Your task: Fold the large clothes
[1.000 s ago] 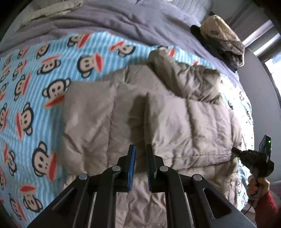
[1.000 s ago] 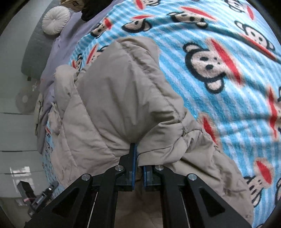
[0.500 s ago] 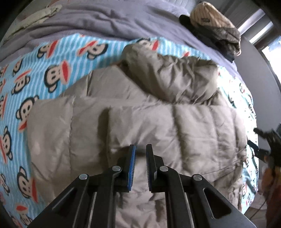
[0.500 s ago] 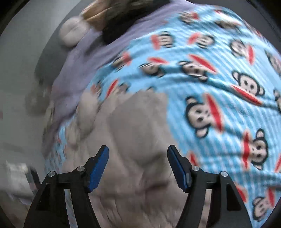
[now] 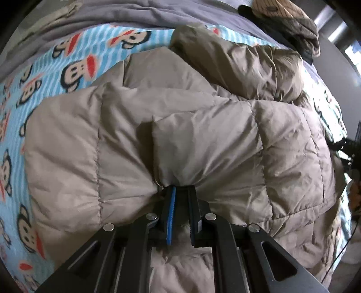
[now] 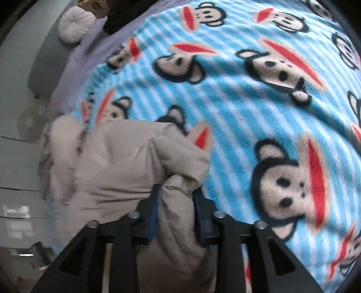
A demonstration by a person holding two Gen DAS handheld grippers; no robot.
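Observation:
A beige quilted puffer jacket [image 5: 203, 135] lies spread on a bed over a blue striped monkey blanket [image 5: 67, 67], its hood [image 5: 237, 60] at the far end. My left gripper [image 5: 181, 191] is shut, with its tips pushed down into a puckered fold in the middle of the jacket. In the right wrist view a puffy corner of the jacket [image 6: 112, 169] bulges up between the blue pads of my right gripper [image 6: 177, 202]. Those jaws are closing and the padding fills the gap between them. The right gripper also shows dark at the right edge of the left wrist view.
A grey duvet [image 5: 135, 13] lies beyond the blanket, with a heap of other clothes [image 5: 288, 18] at the far right. A round pale cushion [image 6: 75, 23] sits on a grey seat off the bed. Bare monkey blanket [image 6: 248, 112] stretches to the right of the jacket's corner.
My left gripper sank onto the jacket, still shut. My right gripper let go of the jacket's edge, opened wide, shifted, and now closes around a puffy corner.

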